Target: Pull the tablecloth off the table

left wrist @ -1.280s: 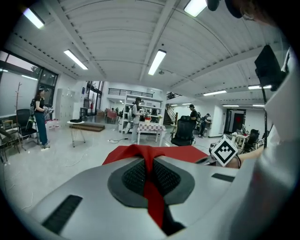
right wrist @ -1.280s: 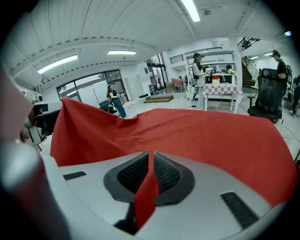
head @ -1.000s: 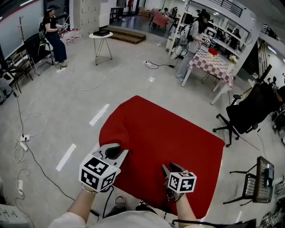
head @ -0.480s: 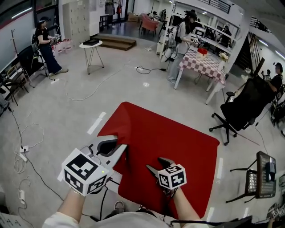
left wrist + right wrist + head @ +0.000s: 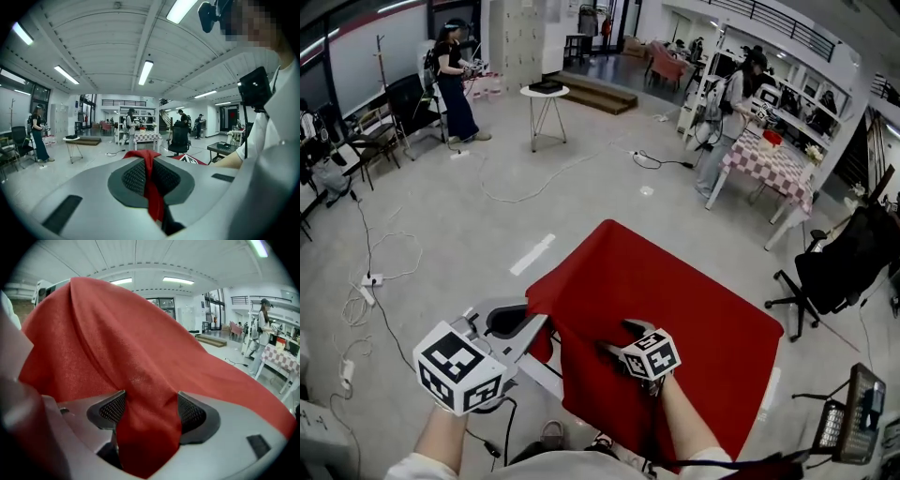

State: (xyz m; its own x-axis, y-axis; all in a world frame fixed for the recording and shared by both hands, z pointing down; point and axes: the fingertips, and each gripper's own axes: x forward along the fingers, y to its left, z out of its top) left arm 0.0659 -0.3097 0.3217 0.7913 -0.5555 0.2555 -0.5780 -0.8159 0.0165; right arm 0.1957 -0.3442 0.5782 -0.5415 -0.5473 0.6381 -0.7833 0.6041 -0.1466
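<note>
The red tablecloth [image 5: 675,300] lies draped over the table in the head view, its near left corner lifted and bunched. My left gripper [image 5: 534,326] holds that corner: in the left gripper view [image 5: 151,176] the jaws are shut on a thin red fold [image 5: 153,199]. My right gripper [image 5: 617,337] sits on the cloth's near edge beside it. In the right gripper view [image 5: 147,411] its jaws are opening, the pads stand wide apart, and a loose hump of cloth [image 5: 140,357] lies between them and rises ahead.
A black office chair [image 5: 839,272] stands right of the table, with a stand holding a device [image 5: 853,412] further right. Cables [image 5: 375,281] trail over the floor on the left. A checked table [image 5: 773,159], a small round table [image 5: 544,91] and people are further off.
The right gripper's jaws have spread apart and it has shifted left on the cloth. The left gripper has drawn the cloth's near left corner back, bunching it.
</note>
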